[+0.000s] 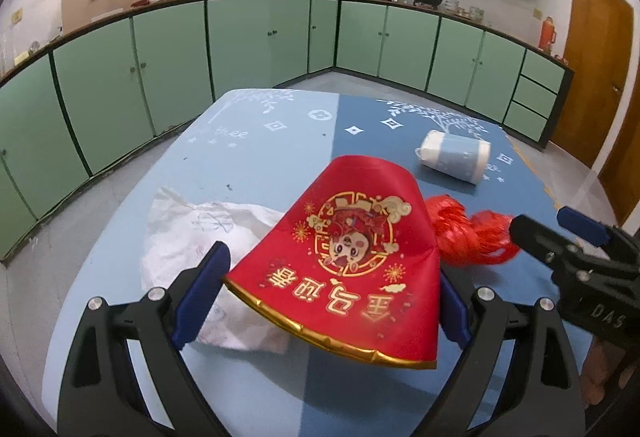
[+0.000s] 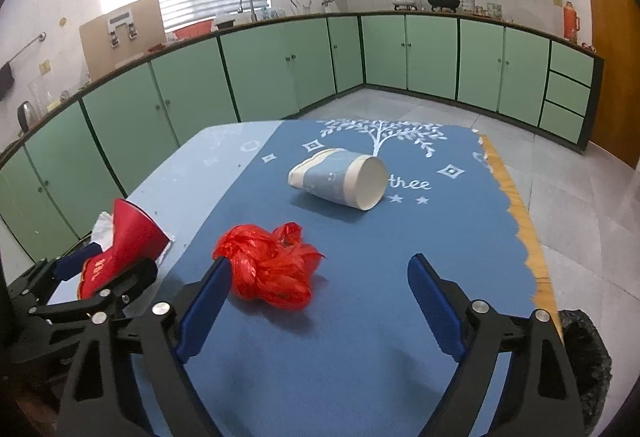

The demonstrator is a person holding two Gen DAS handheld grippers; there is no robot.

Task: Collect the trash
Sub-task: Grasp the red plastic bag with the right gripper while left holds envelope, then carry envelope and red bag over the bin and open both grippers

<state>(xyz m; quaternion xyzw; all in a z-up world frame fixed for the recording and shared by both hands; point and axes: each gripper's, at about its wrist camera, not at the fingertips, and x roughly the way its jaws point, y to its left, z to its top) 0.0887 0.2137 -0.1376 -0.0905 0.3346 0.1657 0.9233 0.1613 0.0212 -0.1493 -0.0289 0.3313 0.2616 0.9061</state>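
My left gripper (image 1: 332,271) is shut on a red paper cup (image 1: 352,257) with a gold rim and gold print, held above the table with its base pointing away. In the right wrist view that same red paper cup (image 2: 128,237) sits in the left gripper (image 2: 100,273) at the far left. My right gripper (image 2: 320,263) is open just above the blue cloth. A crumpled red plastic bag (image 2: 268,265) lies against the inside of its left finger (image 2: 208,293). A blue and white paper cup (image 2: 340,179) lies on its side further back.
Crumpled white paper (image 1: 192,233) lies on the light blue half of the tablecloth (image 1: 256,165), under the lifted red cup. A black trash bag (image 2: 584,357) shows past the table's right edge. Green kitchen cabinets (image 2: 264,69) line the walls behind.
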